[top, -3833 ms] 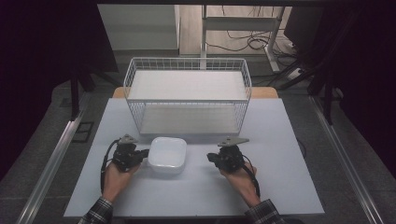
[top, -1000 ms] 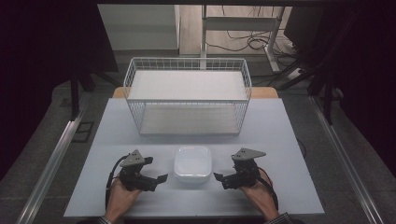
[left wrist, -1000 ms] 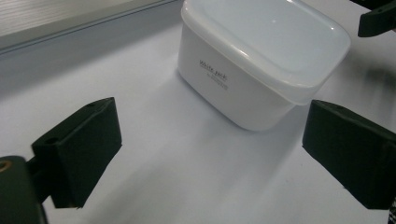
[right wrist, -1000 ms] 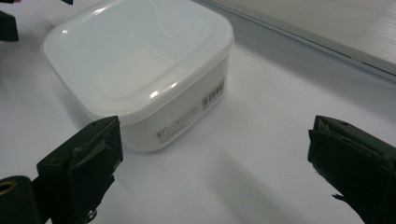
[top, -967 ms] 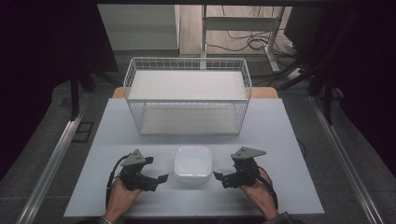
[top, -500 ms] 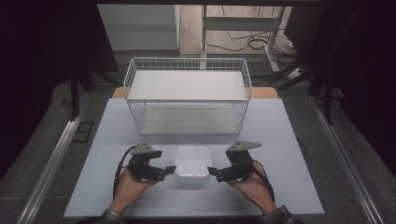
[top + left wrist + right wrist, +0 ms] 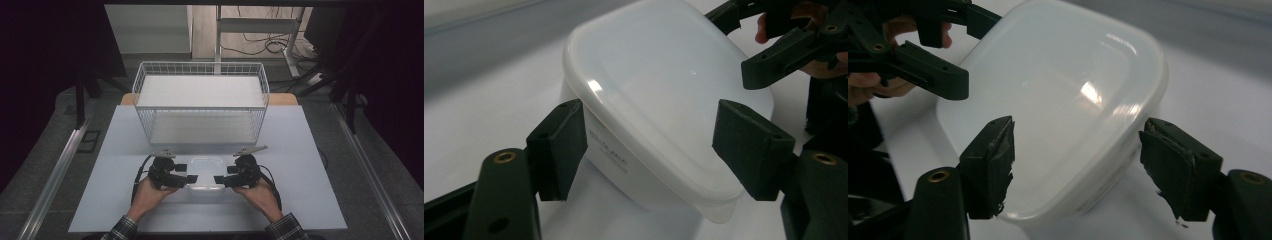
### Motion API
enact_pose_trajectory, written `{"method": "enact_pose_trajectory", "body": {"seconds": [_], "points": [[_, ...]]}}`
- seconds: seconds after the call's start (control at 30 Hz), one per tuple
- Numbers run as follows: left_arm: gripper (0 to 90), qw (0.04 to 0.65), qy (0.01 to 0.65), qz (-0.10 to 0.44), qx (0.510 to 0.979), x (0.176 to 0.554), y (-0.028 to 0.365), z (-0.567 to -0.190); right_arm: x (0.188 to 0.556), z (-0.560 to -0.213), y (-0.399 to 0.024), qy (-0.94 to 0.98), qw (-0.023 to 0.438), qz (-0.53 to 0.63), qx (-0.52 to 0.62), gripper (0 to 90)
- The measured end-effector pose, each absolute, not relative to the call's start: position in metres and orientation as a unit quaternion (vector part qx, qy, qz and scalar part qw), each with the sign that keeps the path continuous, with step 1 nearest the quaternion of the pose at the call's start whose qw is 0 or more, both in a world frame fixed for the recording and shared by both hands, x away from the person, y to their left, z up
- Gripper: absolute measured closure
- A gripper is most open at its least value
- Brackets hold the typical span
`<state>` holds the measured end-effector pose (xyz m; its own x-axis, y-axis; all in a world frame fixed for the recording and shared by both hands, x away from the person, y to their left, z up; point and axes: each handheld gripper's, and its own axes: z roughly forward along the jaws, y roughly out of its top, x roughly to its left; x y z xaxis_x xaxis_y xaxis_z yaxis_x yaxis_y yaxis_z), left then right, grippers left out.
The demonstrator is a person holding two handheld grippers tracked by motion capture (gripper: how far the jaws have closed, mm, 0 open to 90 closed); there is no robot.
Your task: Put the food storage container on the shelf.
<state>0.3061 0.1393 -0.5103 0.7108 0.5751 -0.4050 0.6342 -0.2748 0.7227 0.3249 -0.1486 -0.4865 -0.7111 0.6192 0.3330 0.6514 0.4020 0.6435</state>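
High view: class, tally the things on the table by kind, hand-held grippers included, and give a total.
White wire basket: 1
White lidded plastic container: 1
Black grippers, left gripper and right gripper: 2
Total: 4

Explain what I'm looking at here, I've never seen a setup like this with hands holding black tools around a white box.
A person sits at a table and holds a hand-worked tool in each hand, each ending in a two-jawed claw. The overhead picture comes from a fixed camera above the person. The other two come from small cameras riding on each tool, looking along its own black jaws.

On the table sit a white wire basket and, nearer the person, a white lidded plastic container.

The left claw and the right claw each straddle one end of the container. Their jaws have just been closing, with the container between them. Whether the pads already press on it I cannot tell, and it does not look lifted yet.
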Motion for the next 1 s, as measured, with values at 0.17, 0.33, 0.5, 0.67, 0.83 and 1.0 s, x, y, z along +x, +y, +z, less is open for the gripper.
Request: {"method": "enact_pose_trajectory", "body": {"seconds": [0.17, 0.33, 0.5, 0.67, 0.83, 1.0], "points": [[37.7, 0.467, 0.387, -0.054, 0.793, 0.297, 0.145, -0.509, 0.32, -0.485, -0.156, -0.831, 0.048, -0.393, -0.39, 40.5], [61.0, 0.469, 0.395, -0.04, 0.789, 0.281, 0.149, -0.502, 0.304, -0.476, -0.166, -0.821, 0.034, -0.4, -0.405, 62.4], [80.5, 0.482, 0.401, -0.028, 0.778, 0.276, 0.15, -0.498, 0.296, -0.471, -0.17, -0.811, 0.011, -0.407, -0.42, 75.8], [80.7, 0.476, 0.402, -0.004, 0.782, 0.274, 0.143, -0.497, 0.293, -0.471, -0.168, -0.811, -0.046, -0.403, -0.422, 76.5], [80.9, 0.49, 0.409, -0.006, 0.77, 0.276, 0.144, -0.494, 0.291, -0.466, -0.169, -0.803, -0.063, -0.421, -0.418, 76.7], [80.8, 0.496, 0.412, 0.004, 0.764, 0.278, 0.145, -0.485, 0.294, -0.456, -0.169, -0.794, -0.069, -0.441, -0.413, 76.9]]}}
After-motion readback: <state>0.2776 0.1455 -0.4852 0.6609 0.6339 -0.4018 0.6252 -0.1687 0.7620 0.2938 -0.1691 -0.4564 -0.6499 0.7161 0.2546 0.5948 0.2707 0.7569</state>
